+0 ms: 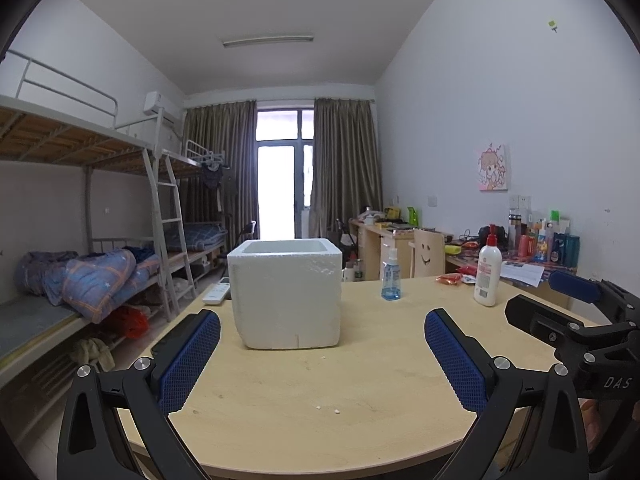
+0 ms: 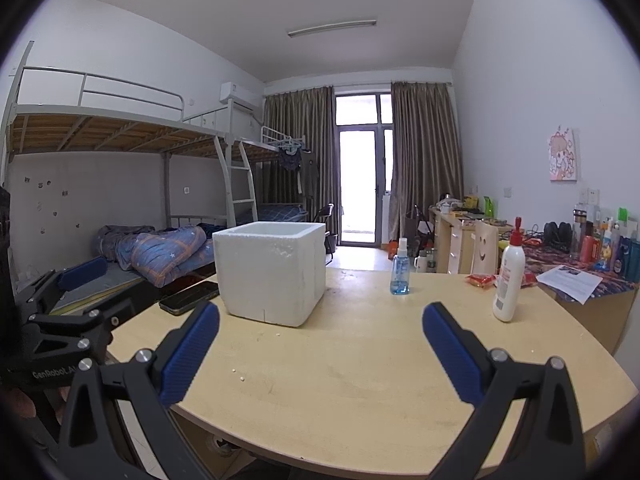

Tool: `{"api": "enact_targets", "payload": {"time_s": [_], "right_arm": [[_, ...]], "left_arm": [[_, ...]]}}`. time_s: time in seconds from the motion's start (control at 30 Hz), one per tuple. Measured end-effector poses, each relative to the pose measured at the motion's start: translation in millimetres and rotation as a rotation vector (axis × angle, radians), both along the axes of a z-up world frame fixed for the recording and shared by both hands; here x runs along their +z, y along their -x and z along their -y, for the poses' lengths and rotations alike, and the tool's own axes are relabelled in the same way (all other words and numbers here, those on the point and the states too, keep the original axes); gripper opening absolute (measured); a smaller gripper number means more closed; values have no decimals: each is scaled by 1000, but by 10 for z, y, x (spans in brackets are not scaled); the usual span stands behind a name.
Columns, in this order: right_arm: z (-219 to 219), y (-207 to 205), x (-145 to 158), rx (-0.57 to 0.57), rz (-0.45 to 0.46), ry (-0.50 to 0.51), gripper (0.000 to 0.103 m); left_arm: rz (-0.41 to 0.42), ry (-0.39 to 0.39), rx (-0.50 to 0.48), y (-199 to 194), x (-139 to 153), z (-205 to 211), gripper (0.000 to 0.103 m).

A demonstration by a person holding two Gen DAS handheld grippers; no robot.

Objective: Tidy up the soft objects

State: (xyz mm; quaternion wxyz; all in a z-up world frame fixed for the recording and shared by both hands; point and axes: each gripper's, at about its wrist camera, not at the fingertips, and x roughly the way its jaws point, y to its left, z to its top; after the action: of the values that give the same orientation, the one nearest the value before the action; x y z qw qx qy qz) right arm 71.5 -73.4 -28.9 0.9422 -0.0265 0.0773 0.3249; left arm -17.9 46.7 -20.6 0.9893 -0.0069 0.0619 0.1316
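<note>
A white foam box (image 1: 286, 294) stands open-topped on the wooden table (image 1: 340, 392); it also shows in the right wrist view (image 2: 272, 272). Its inside is hidden. My left gripper (image 1: 322, 328) is open and empty, held over the table's near edge, short of the box. My right gripper (image 2: 320, 320) is open and empty, to the right of the box and nearer than it. The right gripper shows at the right edge of the left wrist view (image 1: 576, 308). The left gripper shows at the left edge of the right wrist view (image 2: 64, 300). No soft object shows on the table.
A blue spray bottle (image 1: 391, 274) and a white lotion bottle (image 1: 487, 268) stand at the table's far right, with red packets (image 1: 450, 279) behind. A remote (image 1: 216, 293) and a phone (image 2: 189, 297) lie left of the box. Bunk beds (image 1: 80, 272) stand left, cluttered desks (image 1: 532, 248) right.
</note>
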Motion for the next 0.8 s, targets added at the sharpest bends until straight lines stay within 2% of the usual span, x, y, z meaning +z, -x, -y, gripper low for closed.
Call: {"api": "enact_targets", "payload": {"time_s": [0.17, 0.8], "right_arm": [[-15, 9, -23, 0, -5, 10, 103], [0, 4, -31, -5, -18, 15, 103]], "left_arm": [[-29, 7, -11, -55, -19, 6, 102], [-29, 5, 4, -48, -34, -2, 102]]}}
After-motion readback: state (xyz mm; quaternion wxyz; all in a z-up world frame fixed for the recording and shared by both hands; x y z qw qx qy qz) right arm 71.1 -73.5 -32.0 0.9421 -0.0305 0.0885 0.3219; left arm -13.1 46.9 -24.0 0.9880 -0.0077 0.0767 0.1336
